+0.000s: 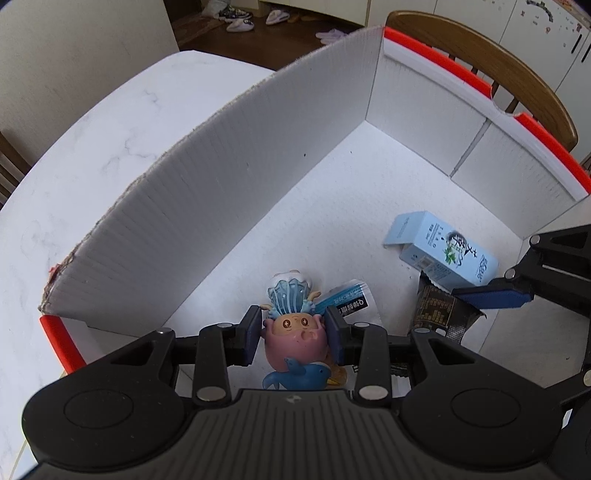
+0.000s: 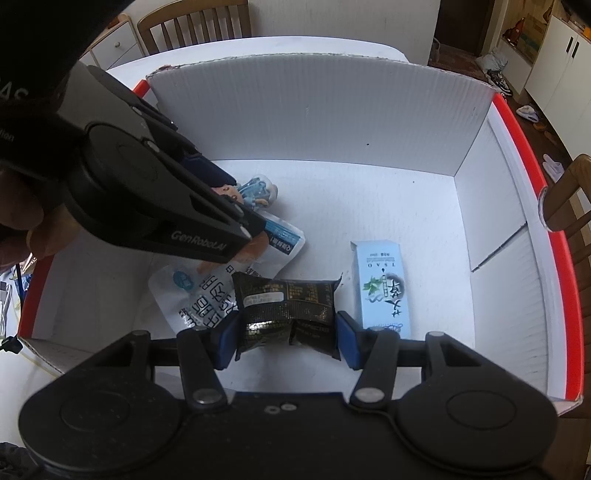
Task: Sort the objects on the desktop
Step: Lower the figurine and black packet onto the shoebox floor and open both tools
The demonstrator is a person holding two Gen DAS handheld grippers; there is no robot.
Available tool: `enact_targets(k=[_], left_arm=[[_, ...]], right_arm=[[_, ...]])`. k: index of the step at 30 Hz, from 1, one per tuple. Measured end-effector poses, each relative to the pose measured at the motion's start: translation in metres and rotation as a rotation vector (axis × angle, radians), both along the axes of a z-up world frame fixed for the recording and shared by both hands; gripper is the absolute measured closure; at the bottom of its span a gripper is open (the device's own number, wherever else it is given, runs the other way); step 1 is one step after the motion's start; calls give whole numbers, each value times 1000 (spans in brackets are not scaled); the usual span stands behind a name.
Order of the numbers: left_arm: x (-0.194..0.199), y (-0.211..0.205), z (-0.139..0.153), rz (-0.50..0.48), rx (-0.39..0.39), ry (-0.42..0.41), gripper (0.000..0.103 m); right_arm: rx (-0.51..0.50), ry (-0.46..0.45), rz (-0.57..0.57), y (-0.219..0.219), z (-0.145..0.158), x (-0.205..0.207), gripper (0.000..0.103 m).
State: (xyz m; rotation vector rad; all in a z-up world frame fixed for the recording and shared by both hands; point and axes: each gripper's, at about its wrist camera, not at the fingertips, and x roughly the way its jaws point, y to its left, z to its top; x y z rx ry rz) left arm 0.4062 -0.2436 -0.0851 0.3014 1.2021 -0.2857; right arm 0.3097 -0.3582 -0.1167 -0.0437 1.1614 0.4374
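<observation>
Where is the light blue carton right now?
The light blue carton lies flat on the floor of the white box, just right of the black packet that the right tool grips.

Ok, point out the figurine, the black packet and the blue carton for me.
figurine (image 1: 295, 332), left wrist view, on its pink face.
black packet (image 2: 286, 306), right wrist view, on its printed front.
blue carton (image 2: 384, 284), right wrist view, on its top face.

You face white marble tabletop (image 1: 92, 147); wooden chair (image 1: 517, 85) behind it, dark floor (image 1: 229, 40) with shoes (image 1: 236, 16) beyond, white cabinets (image 2: 561, 62).
</observation>
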Motion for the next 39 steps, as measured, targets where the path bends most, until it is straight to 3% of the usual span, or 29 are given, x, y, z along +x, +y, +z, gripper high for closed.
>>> enact_targets(k=[12,16,39], left_arm=[[1,1,2,12,4,9,65],[-2,3,8,21,-6,-12,50],[-35,1,57,2,-59,-116,50]], right_arm=[[3,-2,-15,-5,2,-5,41],[8,-16,-16,-3,7,-10,40],[28,-115,-41,-13,41,-28,39]])
